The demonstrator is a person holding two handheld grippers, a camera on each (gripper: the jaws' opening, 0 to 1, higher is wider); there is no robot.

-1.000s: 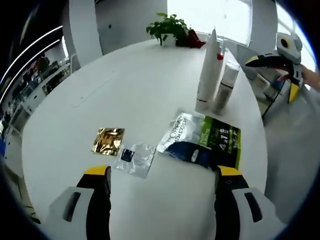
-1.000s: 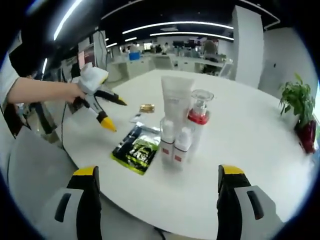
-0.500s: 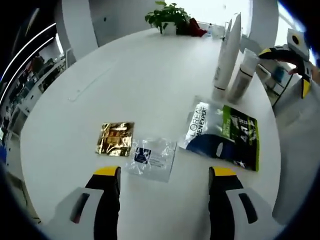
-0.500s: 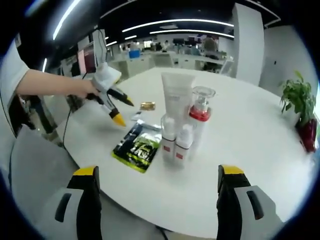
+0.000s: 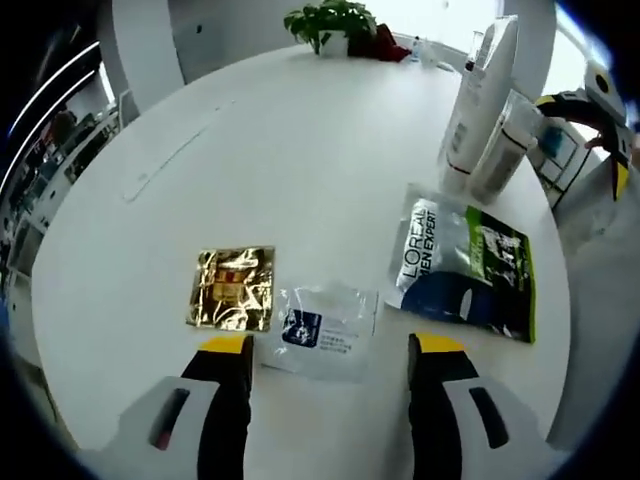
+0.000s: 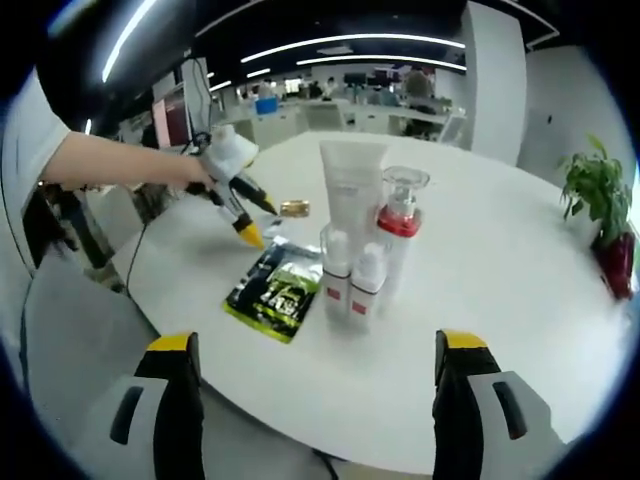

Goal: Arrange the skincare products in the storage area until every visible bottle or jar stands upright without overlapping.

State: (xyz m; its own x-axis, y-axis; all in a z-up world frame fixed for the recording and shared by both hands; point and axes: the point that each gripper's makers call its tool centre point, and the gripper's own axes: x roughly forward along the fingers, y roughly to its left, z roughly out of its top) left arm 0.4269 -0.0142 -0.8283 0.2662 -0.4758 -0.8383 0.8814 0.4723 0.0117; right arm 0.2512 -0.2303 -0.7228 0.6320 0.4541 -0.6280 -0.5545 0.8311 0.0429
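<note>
Skincare bottles [image 6: 362, 250] stand clustered at centre frame. Our left gripper [image 5: 327, 348] gapes empty over a clear sachet [image 5: 320, 330] at lower centre; our right gripper [image 6: 312, 345] gapes empty too.

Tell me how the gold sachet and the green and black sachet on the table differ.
The gold sachet is small, roughly square and shiny foil; the green and black sachet is clearly larger, oblong and printed with white lettering. The gold sachet lies off alone toward one side of the clear sachet, while the green and black one lies right beside the standing bottles. Both lie flat on the white table.
</note>
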